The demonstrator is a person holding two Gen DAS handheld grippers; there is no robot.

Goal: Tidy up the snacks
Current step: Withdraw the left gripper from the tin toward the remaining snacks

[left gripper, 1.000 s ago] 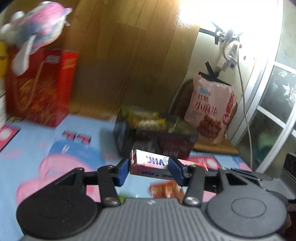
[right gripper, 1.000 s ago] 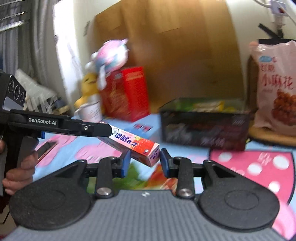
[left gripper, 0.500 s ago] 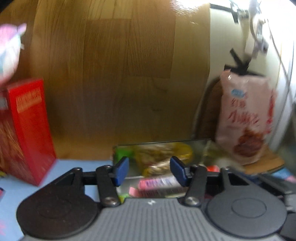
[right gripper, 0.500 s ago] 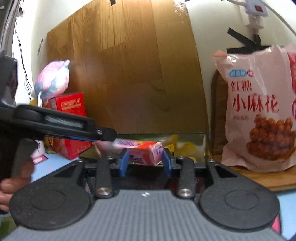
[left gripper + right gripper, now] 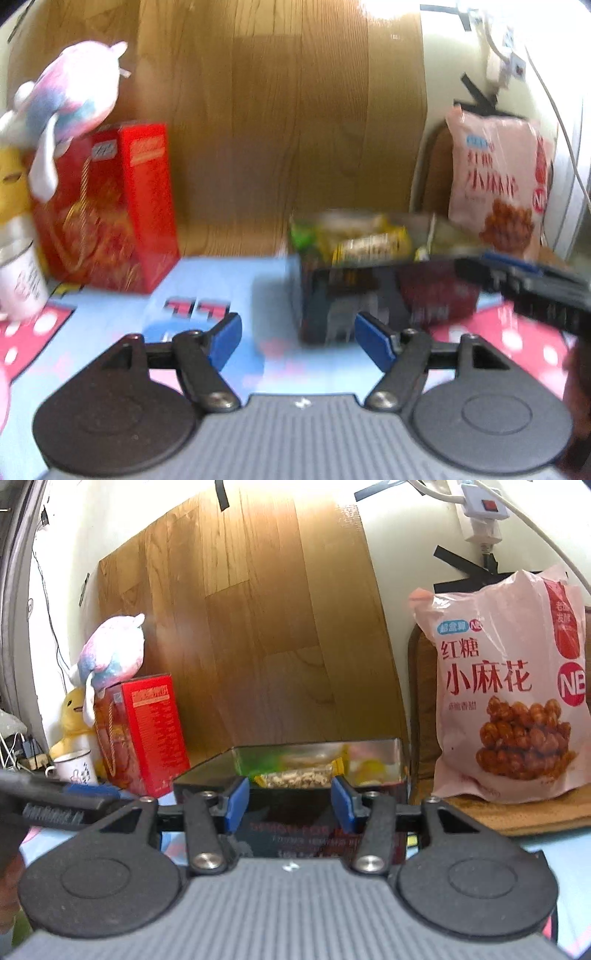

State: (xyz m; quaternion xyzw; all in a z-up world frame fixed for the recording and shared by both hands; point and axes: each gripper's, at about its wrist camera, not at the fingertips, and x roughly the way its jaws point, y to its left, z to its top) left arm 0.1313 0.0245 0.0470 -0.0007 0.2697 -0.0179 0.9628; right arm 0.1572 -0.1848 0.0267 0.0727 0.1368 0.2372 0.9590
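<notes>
A lived-in corner of a home: a cartoon-print tablecloth (image 5: 229,295) in blue and pink covers the table, where a pastel plush toy (image 5: 110,653) sits atop a red gift box (image 5: 147,734) beside a yellow stuffed duck (image 5: 74,716) and a white mug (image 5: 75,770). A pink snack bag (image 5: 509,709) (Chinese lettering) leans by the wall under a taped-up power strip (image 5: 484,506).
</notes>
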